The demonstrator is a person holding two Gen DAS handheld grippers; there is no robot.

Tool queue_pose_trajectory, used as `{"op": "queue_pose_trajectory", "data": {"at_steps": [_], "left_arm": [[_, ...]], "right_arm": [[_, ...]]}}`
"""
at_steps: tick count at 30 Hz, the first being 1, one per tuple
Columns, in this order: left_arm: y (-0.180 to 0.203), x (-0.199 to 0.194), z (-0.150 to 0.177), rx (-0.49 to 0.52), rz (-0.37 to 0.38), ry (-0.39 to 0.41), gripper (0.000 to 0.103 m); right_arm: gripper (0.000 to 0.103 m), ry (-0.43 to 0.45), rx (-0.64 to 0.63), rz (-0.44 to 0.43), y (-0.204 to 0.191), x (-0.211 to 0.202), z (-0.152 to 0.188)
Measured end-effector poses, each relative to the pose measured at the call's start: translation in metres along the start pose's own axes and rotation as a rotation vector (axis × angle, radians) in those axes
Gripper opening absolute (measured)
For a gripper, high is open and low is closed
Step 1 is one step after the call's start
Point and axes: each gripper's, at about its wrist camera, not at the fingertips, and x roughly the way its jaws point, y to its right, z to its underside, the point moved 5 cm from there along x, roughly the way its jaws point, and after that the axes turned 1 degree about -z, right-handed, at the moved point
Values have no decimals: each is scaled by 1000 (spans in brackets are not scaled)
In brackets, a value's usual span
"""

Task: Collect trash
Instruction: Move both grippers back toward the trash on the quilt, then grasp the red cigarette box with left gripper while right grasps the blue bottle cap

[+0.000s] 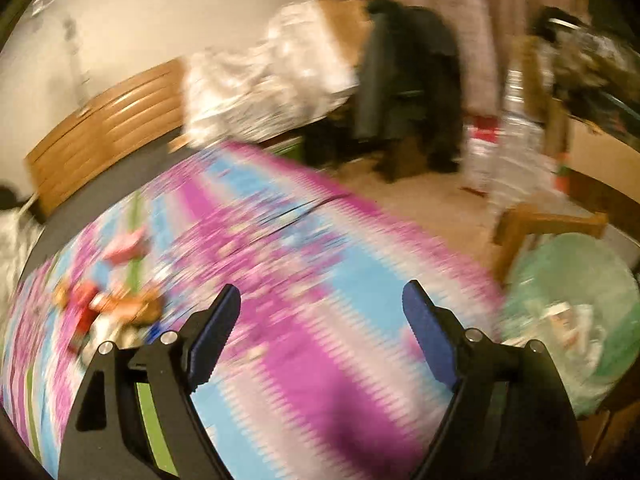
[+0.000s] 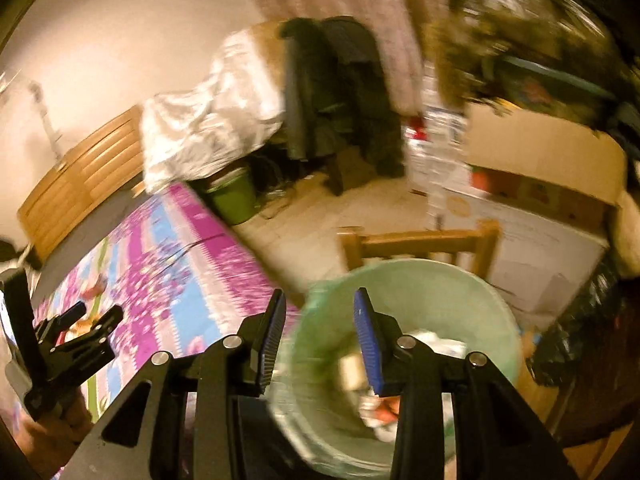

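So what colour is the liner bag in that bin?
Pale green, see-through bin liner; clearest in the right wrist view.

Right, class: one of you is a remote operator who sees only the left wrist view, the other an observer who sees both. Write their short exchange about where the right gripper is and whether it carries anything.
Operator: I see my own open fingers over the patterned cover, and a bin off to the side. Where is the right gripper?
Observer: The right gripper hangs above the green-lined bin, near its rim on the cover's side.
Operator: Is it bringing any trash?
Observer: No. Its fingers stand apart and nothing is between them; the trash seen past them lies down in the bin.
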Motion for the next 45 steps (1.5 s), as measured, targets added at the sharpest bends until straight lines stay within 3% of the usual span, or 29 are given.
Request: {"op": "queue_pose_trajectory", "data": {"at_steps": [8, 12, 19, 22, 24, 26, 28, 30, 33, 35, 38, 41, 45], "left_arm": [[-171, -13, 103, -243, -245, -160, 80], [-231, -28, 148, -366, -338, -213, 80], [-293, -40, 190, -488, -373, -245, 80], [-322, -36, 193, -536, -394, -242, 80], [-339, -33, 192, -579, -400, -233, 80], [-356, -24, 189, -609, -363, -229, 80], [-366, -5, 179, -566, -281, -231, 80], [-377, 14, 169, -490, -199, -222, 80], [-390, 48, 149, -254, -76, -214, 80], [-398, 67, 140, -166, -5, -224, 80], [-415, 97, 125, -70, 59, -240, 80], [-423, 115, 112, -46, 155, -224, 80], [-413, 141, 106, 54, 226, -236, 80]], "right_arm": [[37, -124, -244, -198, -151, 60, 32], [37, -189, -386, -281, -225, 87, 65], [37, -283, -596, -417, -341, 134, 115], [46, -315, -685, -463, -389, 158, 133], [59, -315, -731, -484, -413, 171, 140], [60, -334, -765, -495, -435, 190, 148], [60, -362, -771, -499, -448, 207, 151], [60, -382, -765, -495, -460, 225, 152], [60, -398, -763, -489, -475, 245, 151], [61, -399, -768, -492, -481, 252, 150], [61, -398, -774, -496, -492, 263, 149], [61, -399, -768, -507, -497, 271, 149], [61, -383, -768, -511, -500, 275, 148]]}}
